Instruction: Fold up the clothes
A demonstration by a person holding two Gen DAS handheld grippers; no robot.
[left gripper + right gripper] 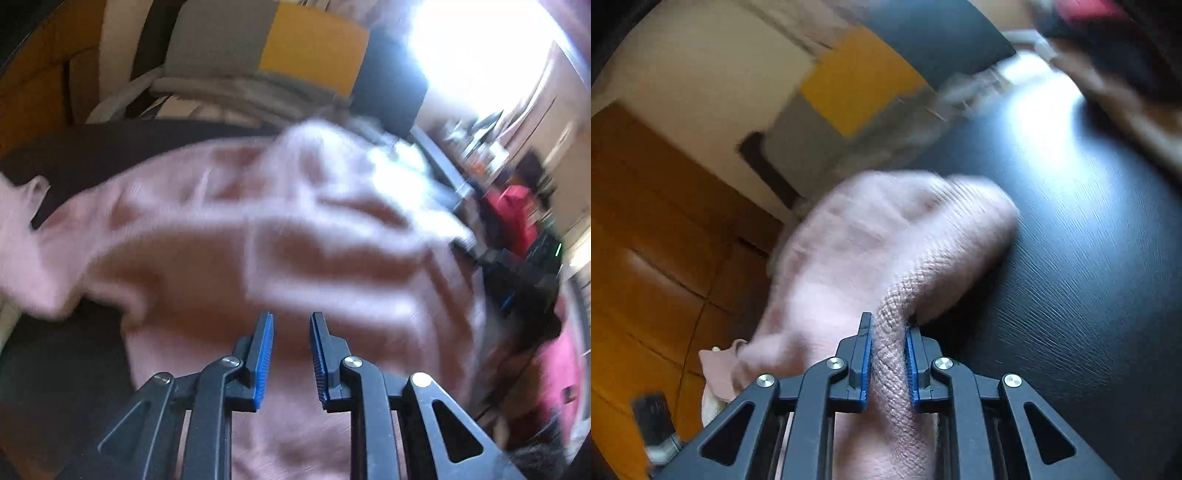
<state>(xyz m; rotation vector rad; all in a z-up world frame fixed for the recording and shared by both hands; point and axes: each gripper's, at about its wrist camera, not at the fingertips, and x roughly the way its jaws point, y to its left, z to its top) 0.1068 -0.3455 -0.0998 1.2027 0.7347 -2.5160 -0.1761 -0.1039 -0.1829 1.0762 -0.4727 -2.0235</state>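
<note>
Two wrist views, both smeared by motion. Through the left wrist camera I see my left gripper hanging over a pink knit garment, its blue-padded jaws parted with nothing between them; rumpled cloth fills the middle of this view. The garment lies on a dark table, and one end of it reaches off toward the left edge of the picture. At the far right of the same view a black shape with a blue fleck, my right gripper, sits at the garment's edge, too blurred for me to read its jaws there.

Through the right wrist camera I see the right gripper clenched on a thick fold of the pink knit garment; the coarse weave is sharp between the blue pads and runs back under the linkage. Ahead of the jaws the cloth bulges in a rounded hump that rests on the dark wood-grain table, while its left part hangs over the table's edge above an orange tiled floor. Beyond the garment a stack of folded cloth, grey and yellow, lies at the table's far side.
</note>
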